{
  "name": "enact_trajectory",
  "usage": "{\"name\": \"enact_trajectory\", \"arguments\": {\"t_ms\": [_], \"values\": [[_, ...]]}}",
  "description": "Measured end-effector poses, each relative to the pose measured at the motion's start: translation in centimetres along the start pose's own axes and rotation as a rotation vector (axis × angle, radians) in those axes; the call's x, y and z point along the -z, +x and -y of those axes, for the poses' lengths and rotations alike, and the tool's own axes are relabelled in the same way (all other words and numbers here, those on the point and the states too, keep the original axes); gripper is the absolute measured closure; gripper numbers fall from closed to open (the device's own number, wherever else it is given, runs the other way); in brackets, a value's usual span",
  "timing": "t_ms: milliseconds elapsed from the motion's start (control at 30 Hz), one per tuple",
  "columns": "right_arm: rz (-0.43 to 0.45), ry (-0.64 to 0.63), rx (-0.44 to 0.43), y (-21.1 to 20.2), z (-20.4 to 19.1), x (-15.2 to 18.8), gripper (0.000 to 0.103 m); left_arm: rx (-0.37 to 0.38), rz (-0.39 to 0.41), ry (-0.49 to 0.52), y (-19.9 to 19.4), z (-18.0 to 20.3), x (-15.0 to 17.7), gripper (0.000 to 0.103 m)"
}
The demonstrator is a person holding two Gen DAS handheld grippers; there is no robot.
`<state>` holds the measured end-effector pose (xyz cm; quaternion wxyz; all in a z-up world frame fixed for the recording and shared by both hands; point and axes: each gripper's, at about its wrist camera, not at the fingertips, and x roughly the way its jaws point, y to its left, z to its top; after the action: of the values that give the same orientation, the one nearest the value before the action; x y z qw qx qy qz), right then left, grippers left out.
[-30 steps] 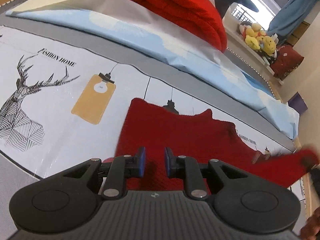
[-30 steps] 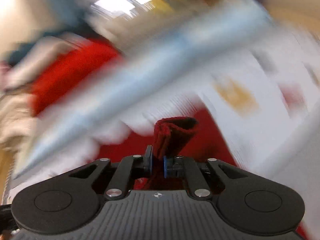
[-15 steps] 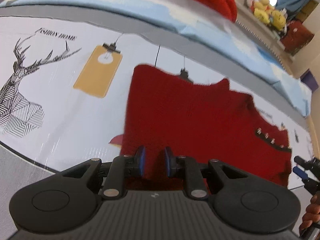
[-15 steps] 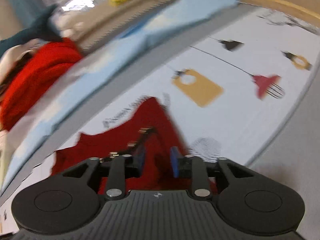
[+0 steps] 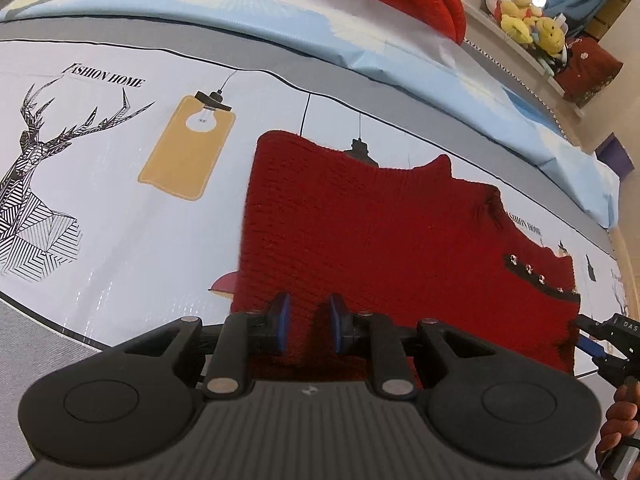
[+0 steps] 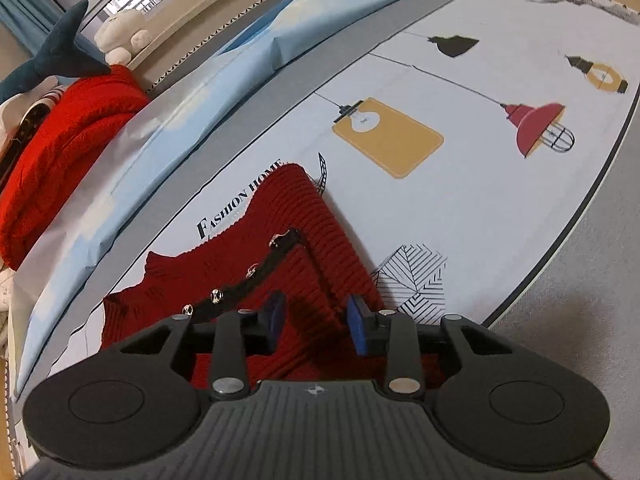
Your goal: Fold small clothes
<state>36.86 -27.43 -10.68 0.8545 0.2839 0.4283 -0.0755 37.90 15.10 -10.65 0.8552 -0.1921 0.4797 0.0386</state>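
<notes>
A red knit sweater lies flat on the printed sheet, its black trim with metal studs at its right side. My left gripper sits at the sweater's near edge, jaws narrow with red knit pinched between the blue pads. In the right wrist view, the ribbed folded-over part of the sweater lies beside the studded trim. My right gripper hovers just over that ribbed part. Its jaws are closing, cloth lies between them, and the pads stand clear of it. The right gripper also shows at the sweater's right edge.
The sheet carries deer and lamp prints. A light blue folded quilt runs along the back, with a red blanket on it. Plush toys sit on a ledge. A hand holds the right gripper.
The right gripper let go of the red fold it carried and sank over the sweater's right side, where that part now lies flat. The left gripper tilted slightly and stayed put.
</notes>
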Motion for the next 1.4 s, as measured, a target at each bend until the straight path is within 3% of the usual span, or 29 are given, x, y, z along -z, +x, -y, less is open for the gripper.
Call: {"name": "enact_trajectory", "arguments": {"t_ms": [33, 100, 200, 333, 400, 433, 500, 600, 633, 667, 700, 733, 800, 933, 1067, 1200, 1400], "values": [[-0.001, -0.020, 0.003, 0.1, -0.2, 0.0, 0.068, 0.002, 0.000, 0.001, 0.0, 0.1, 0.0, 0.082], [0.005, -0.070, 0.021, 0.1, -0.6, 0.2, 0.085, 0.006, 0.000, 0.006, 0.0, 0.2, 0.0, 0.082], [0.060, -0.093, -0.008, -0.9, -0.8, 0.0, 0.099, 0.007, 0.012, 0.010, -0.2, 0.2, -0.1, 0.082], [0.218, -0.177, -0.044, -4.0, -2.2, -0.9, 0.102, 0.002, 0.022, 0.019, -0.3, 0.2, -0.2, 0.082], [0.185, -0.191, 0.009, -3.1, -2.0, -0.9, 0.102, -0.007, 0.002, 0.027, 0.1, 0.2, 0.0, 0.082], [0.122, -0.185, 0.047, -1.9, -1.5, -0.7, 0.102, -0.022, -0.020, 0.037, 0.5, 0.2, 0.1, 0.082], [0.034, -0.136, 0.101, -0.2, -0.3, -0.3, 0.097, -0.039, -0.029, 0.057, 0.8, 0.1, 0.3, 0.082], [0.087, -0.164, 0.068, -1.0, -0.8, -0.3, 0.093, -0.032, -0.009, 0.055, 0.2, 0.1, 0.1, 0.082], [0.087, -0.189, 0.054, -1.1, -1.1, -0.4, 0.088, -0.030, 0.002, 0.060, 0.0, 0.1, 0.1, 0.082], [0.047, -0.194, 0.055, -0.7, -1.0, -0.4, 0.071, -0.033, 0.003, 0.072, 0.1, 0.0, 0.1, 0.082], [-0.014, -0.173, 0.079, 0.0, -0.6, -0.4, 0.061, -0.054, -0.014, 0.090, 0.4, -0.1, 0.3, 0.083], [-0.060, -0.137, 0.111, 0.5, 0.0, -0.3, 0.062, -0.071, -0.034, 0.106, 0.7, -0.3, 0.6, 0.083], [-0.067, -0.099, 0.135, 0.2, 0.3, -0.2, 0.054, -0.093, -0.028, 0.132, -0.1, -0.2, 0.8, 0.083], [0.024, -0.282, 0.152, -3.7, -2.2, 0.1, 0.055, -0.066, 0.074, 0.194, -4.9, 1.4, 0.7, 0.079], [0.081, -0.346, 0.132, -8.2, -3.2, 0.1, 0.056, -0.075, 0.202, 0.255, -9.3, 3.0, 1.9, 0.073], [0.131, -0.384, 0.084, -13.9, -3.5, 0.9, 0.056, -0.148, 0.308, 0.353, -13.9, 4.3, 5.2, 0.067], [0.168, -0.417, -0.005, -23.5, -1.3, 4.7, 0.055, -0.189, 0.388, 0.453, -22.3, 3.8, 11.6, 0.067]]}}
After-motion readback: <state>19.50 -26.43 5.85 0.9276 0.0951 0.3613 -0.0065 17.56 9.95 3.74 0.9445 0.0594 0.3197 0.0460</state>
